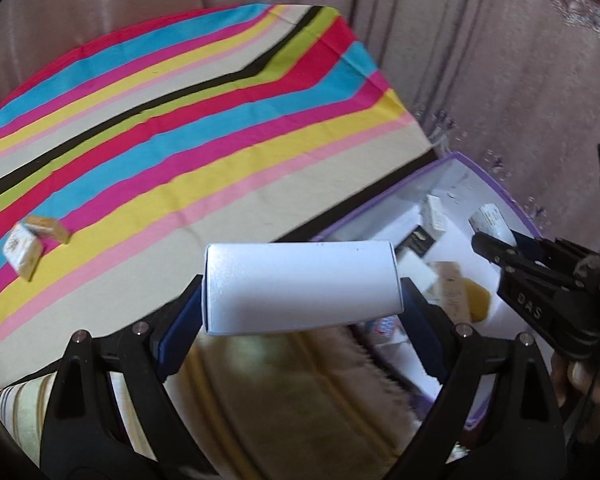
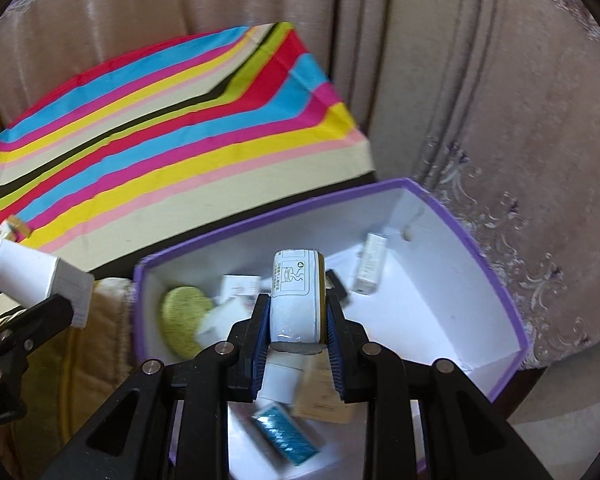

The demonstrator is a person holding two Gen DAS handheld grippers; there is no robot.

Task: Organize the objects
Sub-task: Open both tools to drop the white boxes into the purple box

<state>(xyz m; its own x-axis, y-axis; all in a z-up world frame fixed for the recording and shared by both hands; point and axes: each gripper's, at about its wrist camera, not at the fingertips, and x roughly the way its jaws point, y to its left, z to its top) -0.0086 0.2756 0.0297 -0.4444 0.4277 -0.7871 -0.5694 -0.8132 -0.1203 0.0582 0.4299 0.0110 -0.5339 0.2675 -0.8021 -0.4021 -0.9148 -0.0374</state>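
Both hands loaded: left gripper (image 1: pixel 302 304) clamps a plain white cardboard box (image 1: pixel 300 286) beside the purple-rimmed white storage box (image 2: pixel 496 280); right gripper (image 2: pixel 298 326) clamps a white printed packet (image 2: pixel 294 300) over it. Release next, I'd say.

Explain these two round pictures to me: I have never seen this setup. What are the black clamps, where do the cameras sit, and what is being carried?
There is no robot: a person holds a two-finger clamp in each hand, each with a fisheye camera looking along its fingers. In the left camera's picture, the left gripper is shut on a plain white box. In the right camera's picture, the right gripper is shut on a white printed packet, above an open purple box that already holds small items. Two small boxes lie on the striped cloth.
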